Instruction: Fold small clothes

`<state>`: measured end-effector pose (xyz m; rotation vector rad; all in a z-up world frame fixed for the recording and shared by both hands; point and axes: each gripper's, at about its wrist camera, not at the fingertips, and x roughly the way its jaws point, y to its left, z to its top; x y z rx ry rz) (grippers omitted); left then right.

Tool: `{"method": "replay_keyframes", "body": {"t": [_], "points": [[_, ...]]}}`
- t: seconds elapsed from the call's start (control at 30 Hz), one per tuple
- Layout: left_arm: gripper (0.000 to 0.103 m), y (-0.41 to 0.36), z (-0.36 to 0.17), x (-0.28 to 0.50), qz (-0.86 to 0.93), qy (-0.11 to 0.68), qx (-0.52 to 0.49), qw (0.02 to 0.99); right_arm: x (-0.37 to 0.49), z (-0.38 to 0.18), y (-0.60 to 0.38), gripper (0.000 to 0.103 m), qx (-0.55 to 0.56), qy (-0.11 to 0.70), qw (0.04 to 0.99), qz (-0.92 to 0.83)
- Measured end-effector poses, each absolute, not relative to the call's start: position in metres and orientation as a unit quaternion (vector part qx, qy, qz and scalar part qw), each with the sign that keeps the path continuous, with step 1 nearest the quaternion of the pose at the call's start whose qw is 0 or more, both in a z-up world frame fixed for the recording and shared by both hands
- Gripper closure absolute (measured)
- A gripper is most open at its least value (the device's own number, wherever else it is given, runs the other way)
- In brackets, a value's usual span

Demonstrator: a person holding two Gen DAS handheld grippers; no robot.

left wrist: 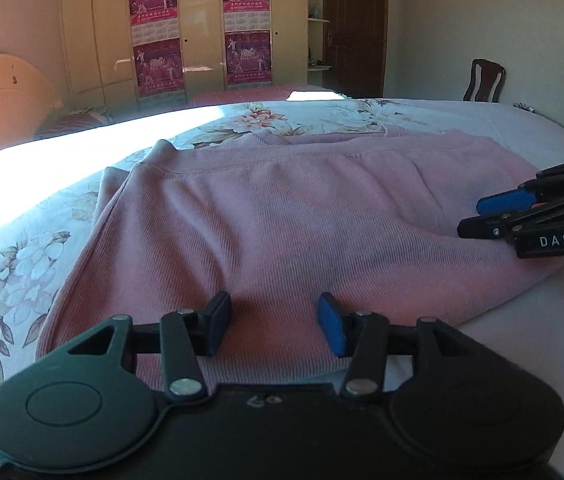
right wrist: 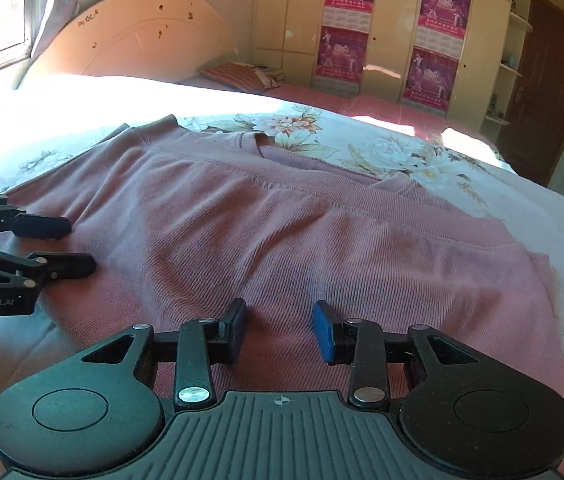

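Observation:
A pink ribbed knit garment (left wrist: 282, 216) lies spread flat on the floral bedsheet (left wrist: 10, 272), partly folded over itself; it also shows in the right wrist view (right wrist: 302, 232). My left gripper (left wrist: 274, 322) is open and empty, low over the garment's near edge. My right gripper (right wrist: 280, 330) is open and empty, also over the near edge. The right gripper shows in the left wrist view at the right (left wrist: 478, 216), its fingers resting on the cloth. The left gripper shows in the right wrist view at the left (right wrist: 78, 246), open.
The bed's headboard (right wrist: 138, 36) and a striped pillow (right wrist: 238, 76) are at the far end. A wardrobe with pink posters (left wrist: 198, 32), a dark door (left wrist: 356, 24) and a wooden chair (left wrist: 484, 80) stand beyond the bed. Bright sunlight falls across the sheet (left wrist: 62, 152).

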<state>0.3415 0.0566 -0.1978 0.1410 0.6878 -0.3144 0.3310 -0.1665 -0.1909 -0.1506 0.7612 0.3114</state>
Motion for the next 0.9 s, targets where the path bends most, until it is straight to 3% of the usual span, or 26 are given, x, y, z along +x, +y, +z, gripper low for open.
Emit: {"method": "replay_keyframes", "body": {"t": [0.2,0.4,0.57,0.77,0.9], "points": [[0.054,0.065,-0.174,0.348,-0.140,0.329,0.024,0.934,0.330,-0.171,-0.176,0.067,-0.030,0.361,0.923,0.131],[0.054,0.080,-0.192,0.348,-0.122,0.349,0.050,0.928,0.318,-0.194,-0.206,0.068,-0.038,0.388,0.916,0.095],[0.055,0.082,-0.177,0.347,-0.113,0.359,0.012,0.926,0.309,-0.183,-0.218,0.067,-0.018,0.391,0.916,0.083],[0.046,0.057,-0.162,0.368,-0.132,0.331,0.003,0.934,0.328,-0.168,-0.238,0.067,0.012,0.373,0.927,0.046],[0.045,0.059,-0.170,0.388,-0.103,0.330,0.021,0.938,0.346,-0.171,-0.259,0.067,0.020,0.382,0.924,0.024]]}}
